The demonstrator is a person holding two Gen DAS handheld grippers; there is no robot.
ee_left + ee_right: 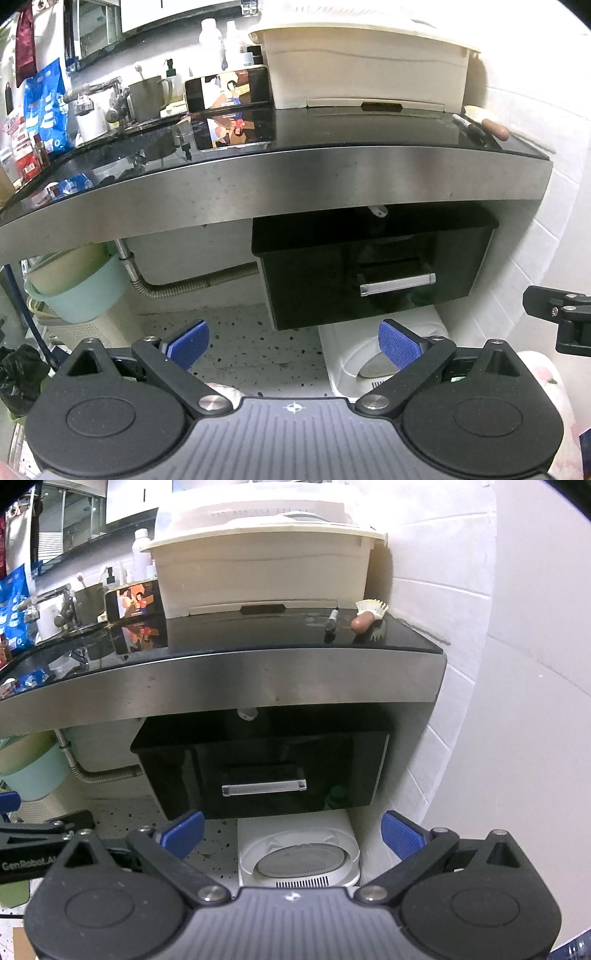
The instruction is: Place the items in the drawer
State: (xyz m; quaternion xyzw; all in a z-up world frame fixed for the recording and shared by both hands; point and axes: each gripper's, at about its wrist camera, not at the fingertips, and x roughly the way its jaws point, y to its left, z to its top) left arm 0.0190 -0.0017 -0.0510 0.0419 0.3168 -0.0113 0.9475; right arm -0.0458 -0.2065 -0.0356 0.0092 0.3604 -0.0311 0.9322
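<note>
Left wrist view: our left claw (293,341) hangs low in front of the cabinet, blue pads spread wide with nothing between them; we see floor through the gap.
Right wrist view: our right claw (291,834) sits the same way, pads apart and empty, aimed at the drawer front.
Drawer: the black drawer (264,768) under the steel-edged surface (221,675) looks slightly pulled out, a dark gap along its top; its silver handle (264,787) faces us squarely, which we judge suits a straight pull.
Items: a black marker (331,621) and a dish brush (369,614) with a brown handle lie side by side at the right rear of the surface, just in front of the cream bin (258,568). We take these as the things to store, since they lie loose right above the drawer.
Other things: a phone (229,88) leans against the bin, its screen lit; a white appliance (299,853) stands on the floor beneath the drawer.
Stage: nothing is held, so we judge the task is at its start.
Next move: probably widen the drawer by its handle with one claw, leaving the other free to reach up for the marker.
Risk: the glossy top may let the marker roll.
</note>
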